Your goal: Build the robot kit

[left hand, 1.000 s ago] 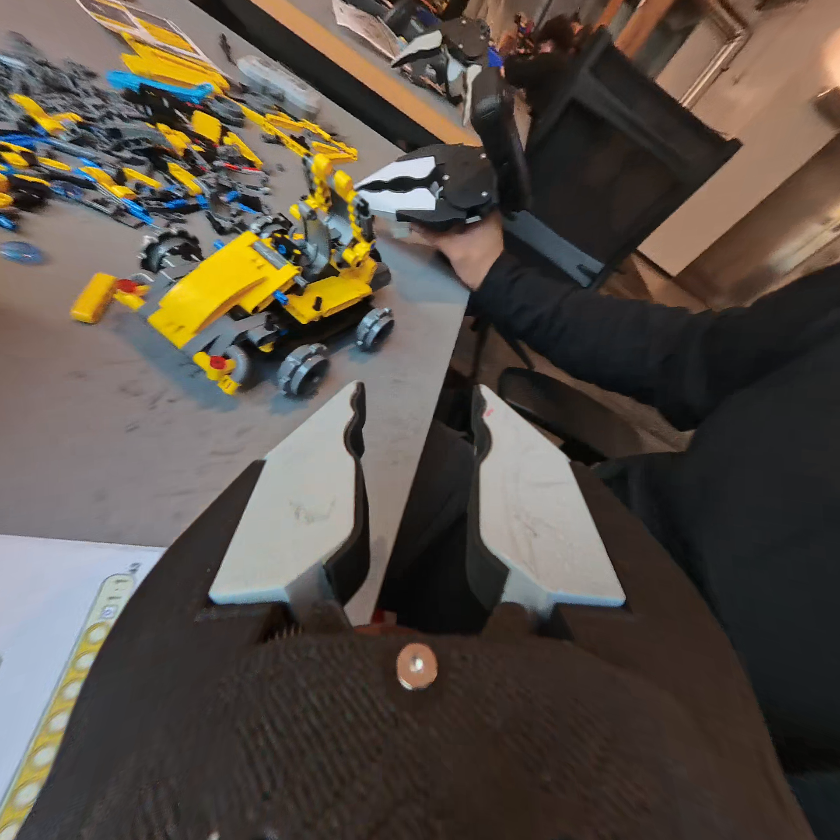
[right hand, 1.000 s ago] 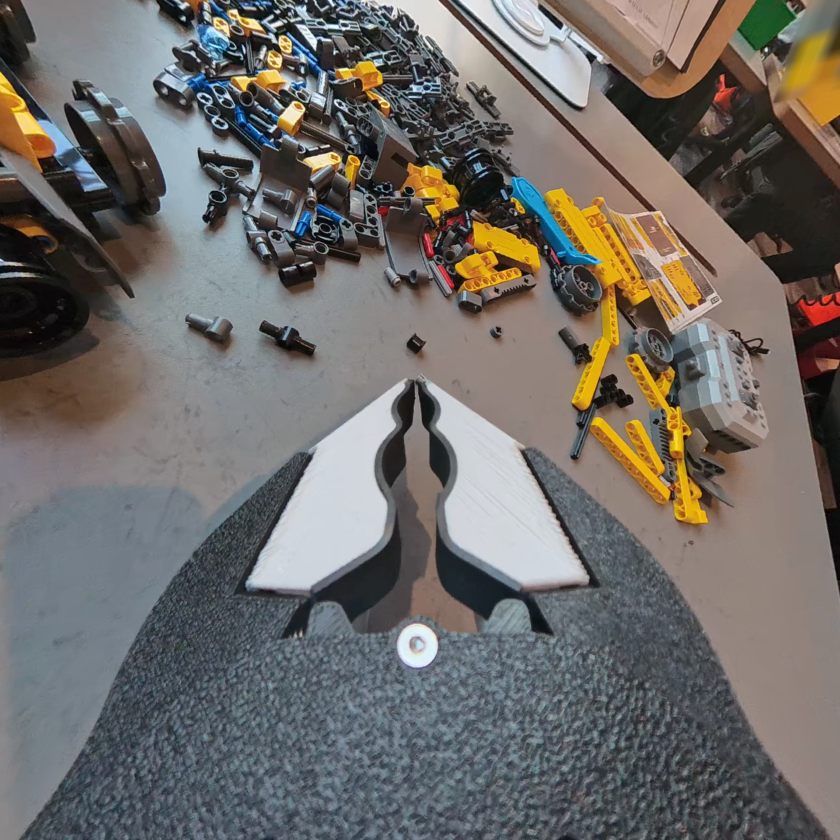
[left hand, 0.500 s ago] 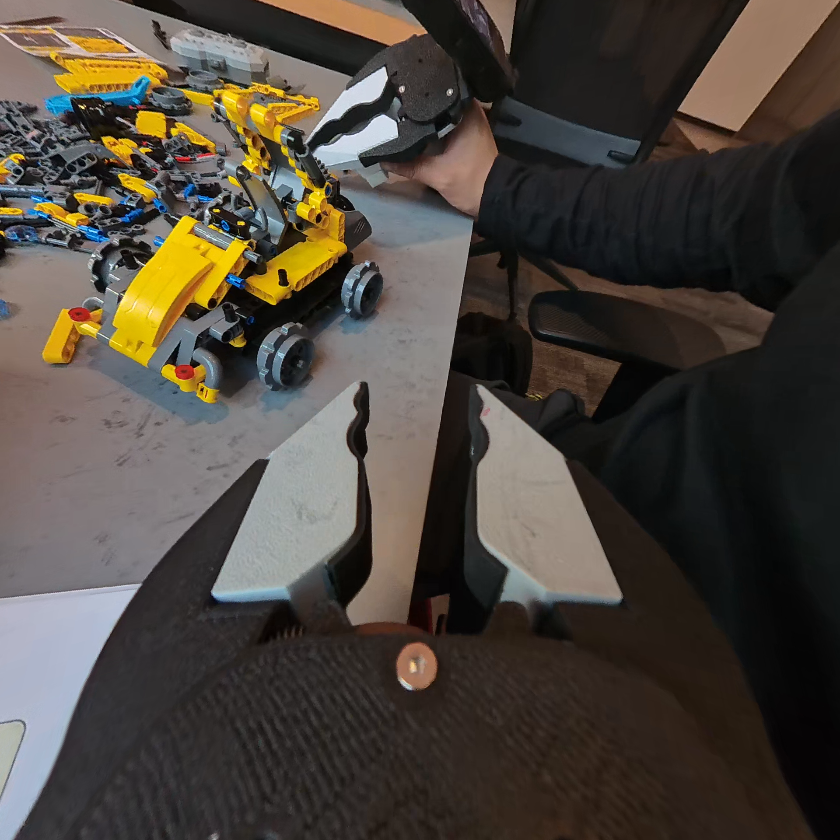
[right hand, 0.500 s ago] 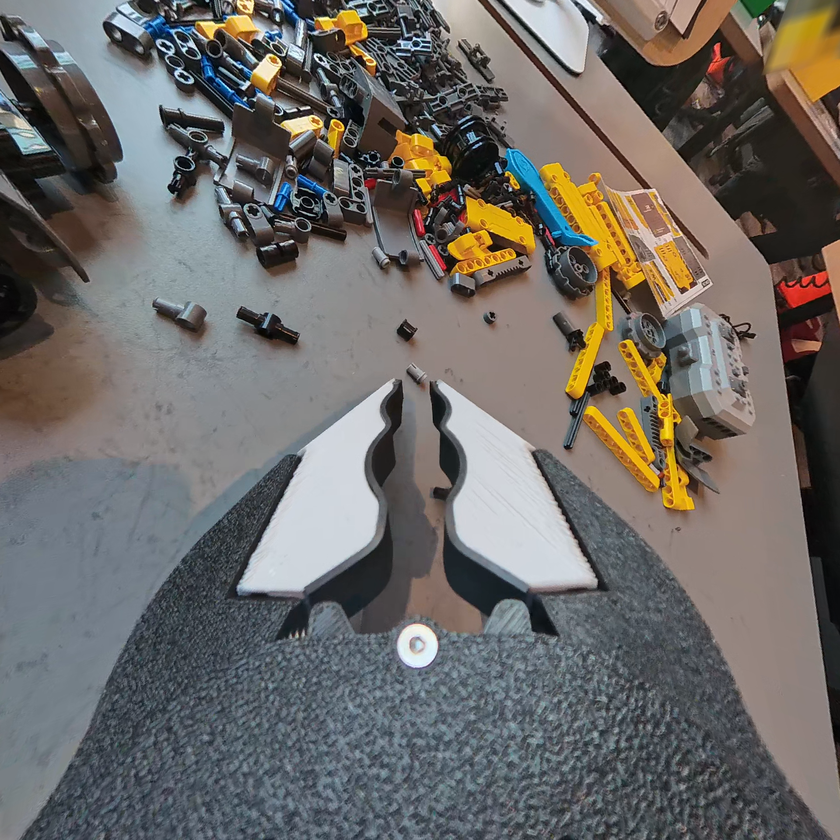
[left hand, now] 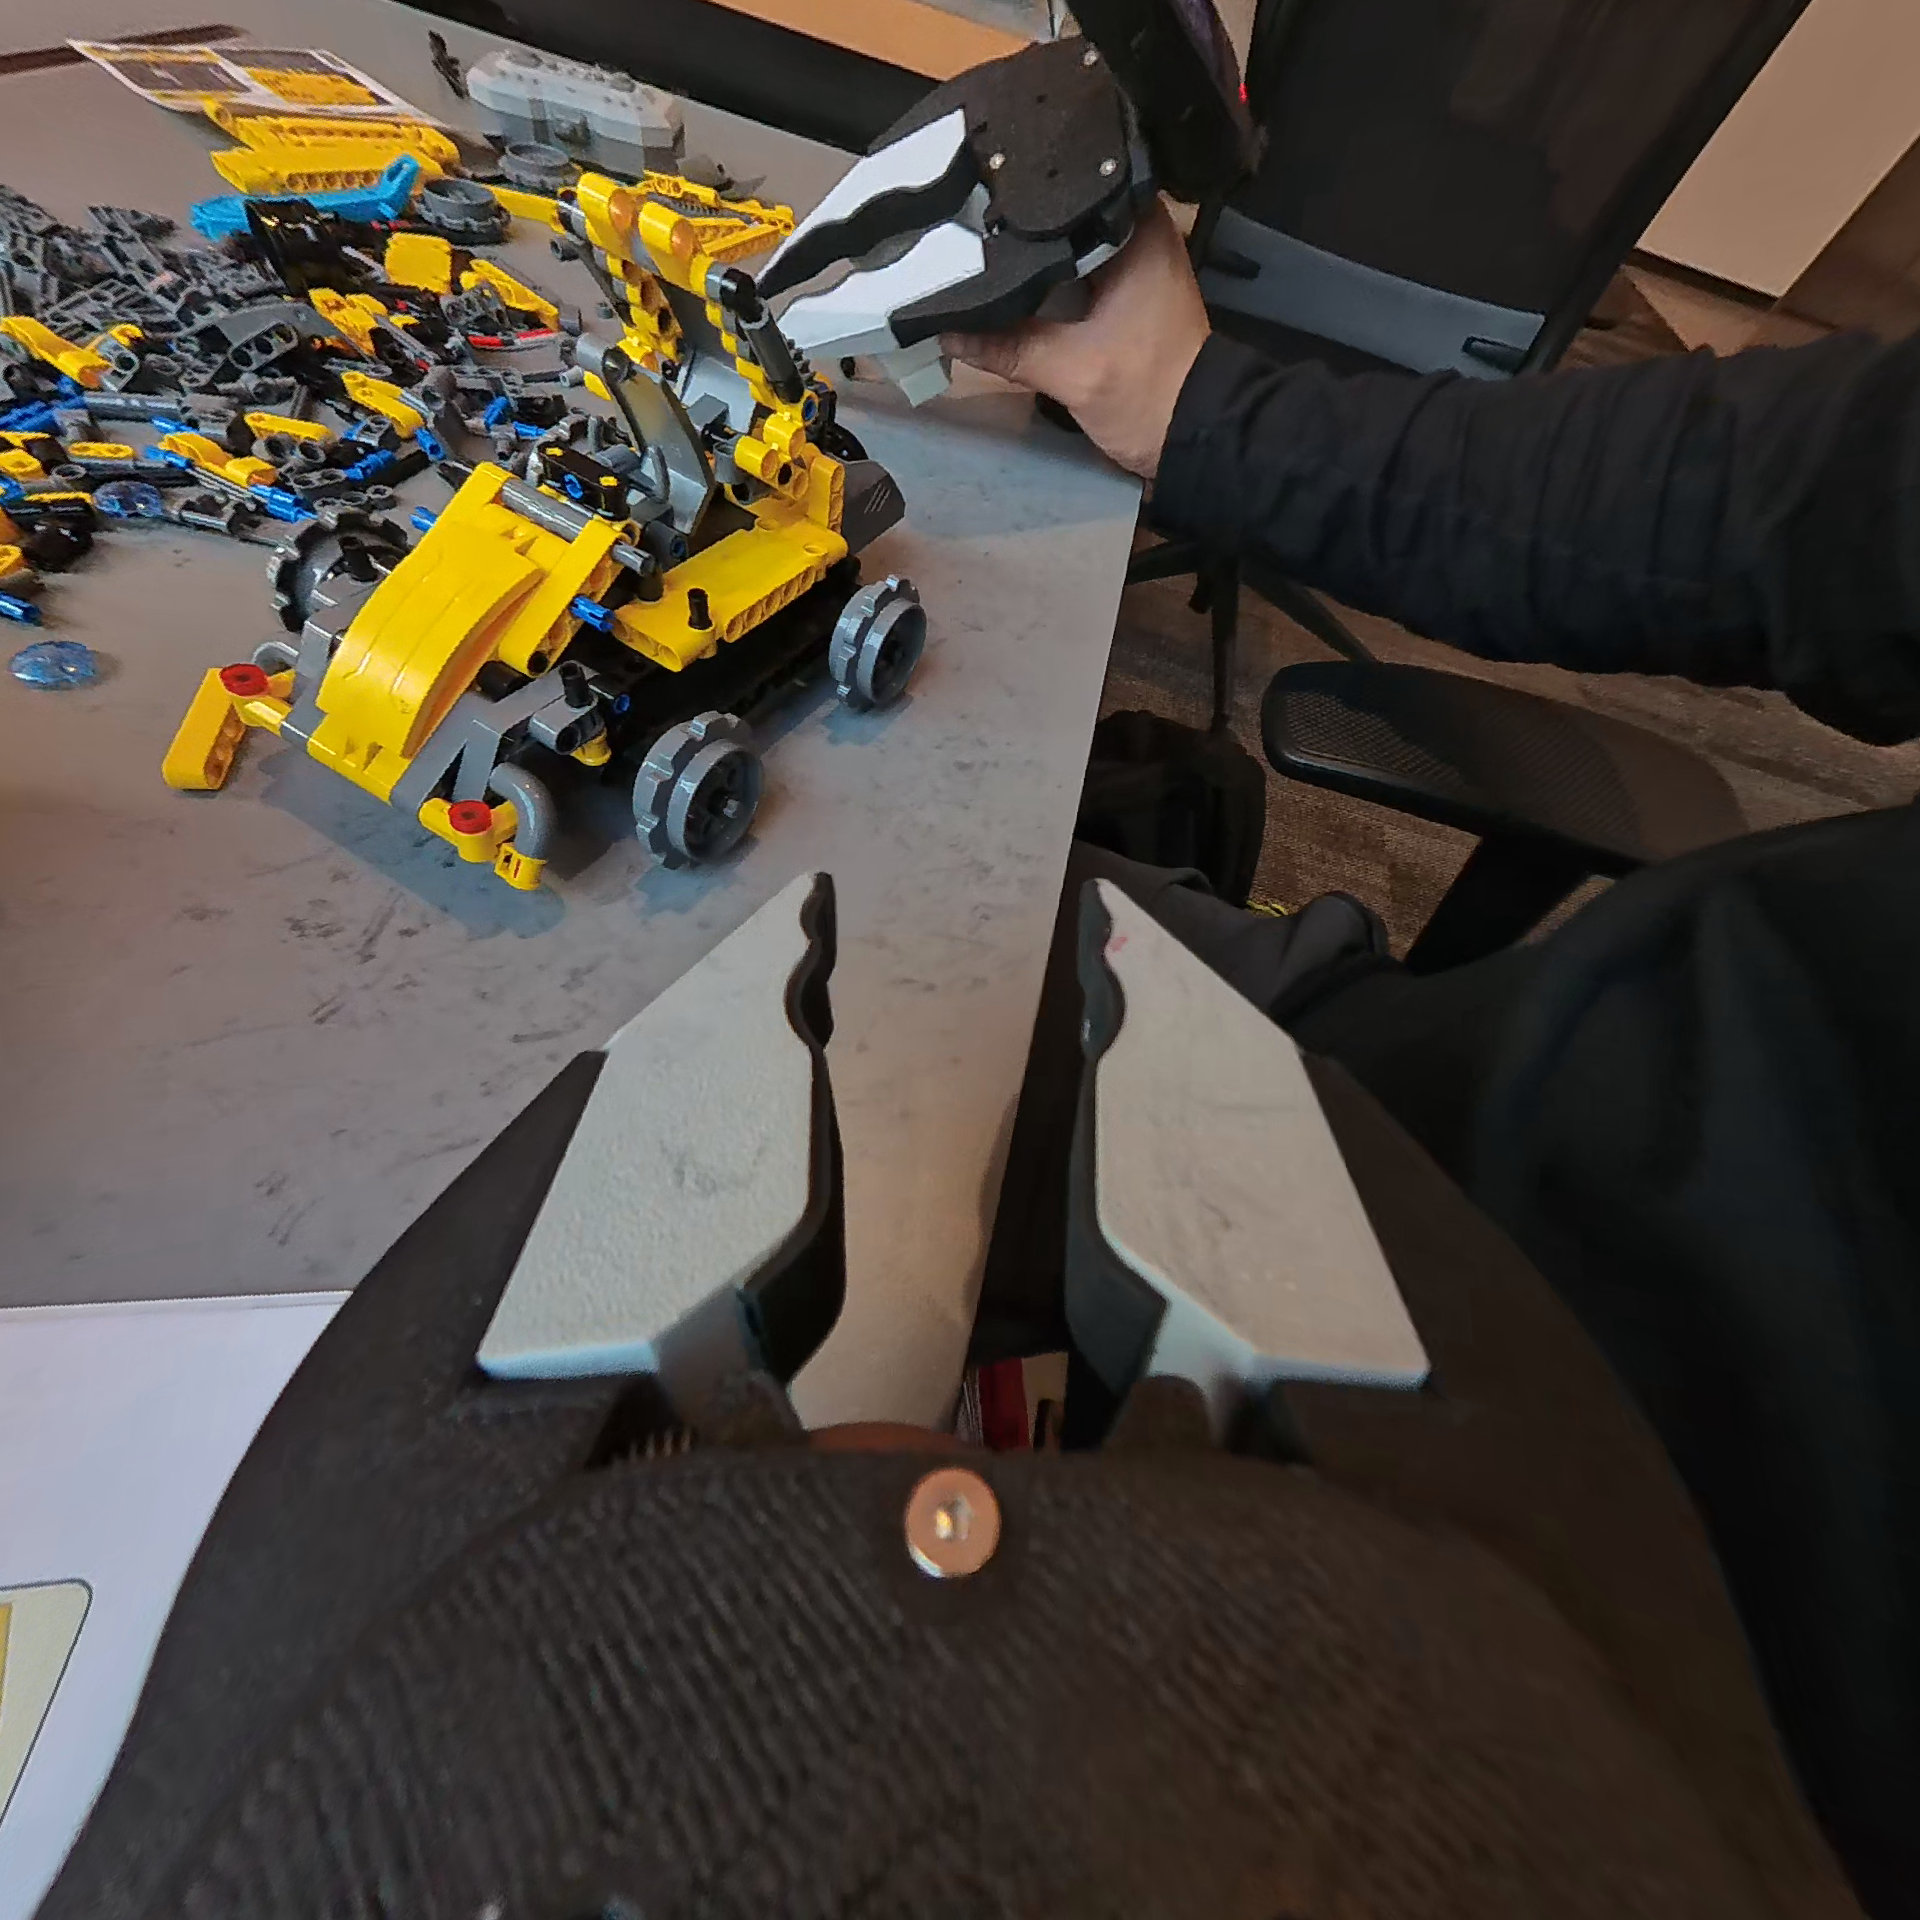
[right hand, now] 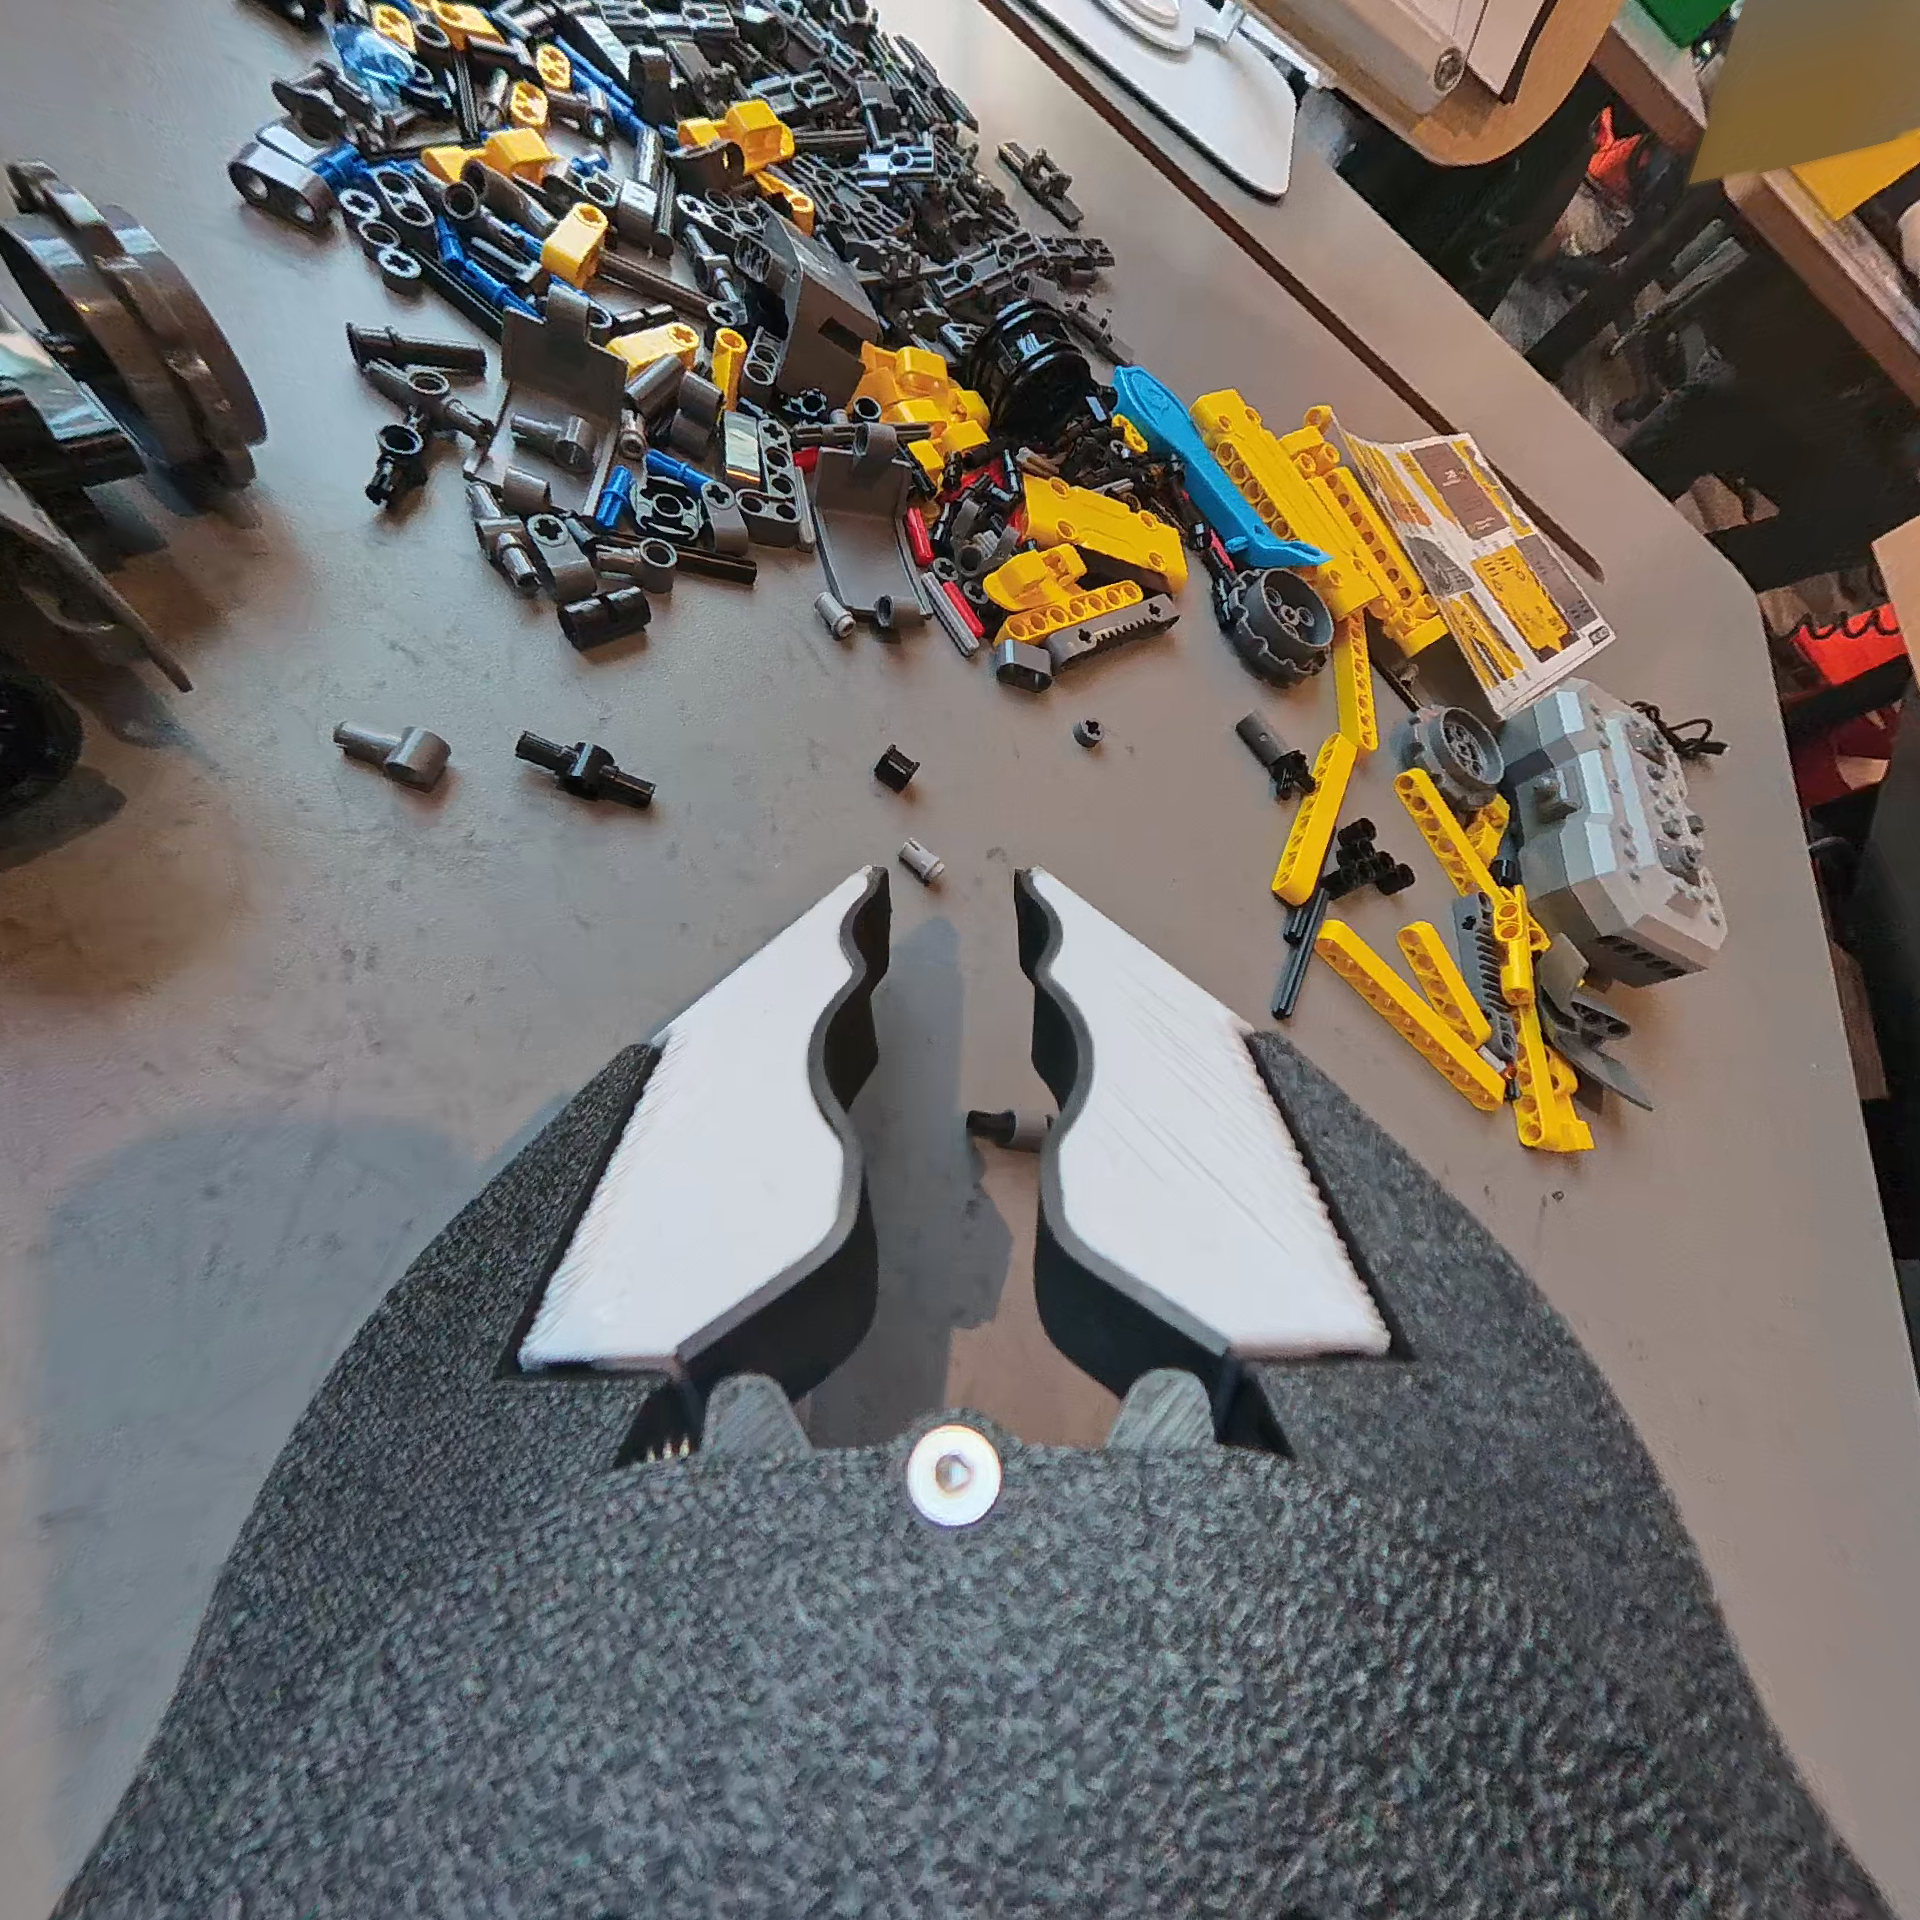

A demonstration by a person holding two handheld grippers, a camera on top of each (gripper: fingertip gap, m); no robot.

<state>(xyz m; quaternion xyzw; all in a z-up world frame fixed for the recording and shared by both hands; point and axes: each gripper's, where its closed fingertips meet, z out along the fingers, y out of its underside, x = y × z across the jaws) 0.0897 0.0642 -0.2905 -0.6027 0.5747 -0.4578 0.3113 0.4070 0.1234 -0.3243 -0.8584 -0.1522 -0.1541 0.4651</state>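
Observation:
My left gripper (left hand: 954,904) is open and empty, hovering over the near edge of the grey table (left hand: 312,1039). A yellow and grey brick vehicle (left hand: 582,623) stands ahead of it to the left. My right gripper (right hand: 951,883) is open and low over the table. A small grey bush (right hand: 920,860) lies just beyond its left fingertip. A small dark pin (right hand: 1003,1122) lies on the table between its fingers. In the left wrist view, the right gripper (left hand: 774,286) has its tips by the vehicle's raised yellow arm (left hand: 665,249).
A big pile of loose black, grey, yellow and blue parts (right hand: 779,364) lies beyond the right gripper. A grey battery box (right hand: 1605,831) and a leaflet (right hand: 1475,551) sit at the right. White paper (left hand: 125,1455) lies near left. A chair (left hand: 1507,748) stands off the table edge. Spacing between my two grippers at the tips: around 35 cm.
My right gripper has opened from shut, and the small grey bush now lies in front of its tips. The left wrist view has turned, and the vehicle looks nearer.

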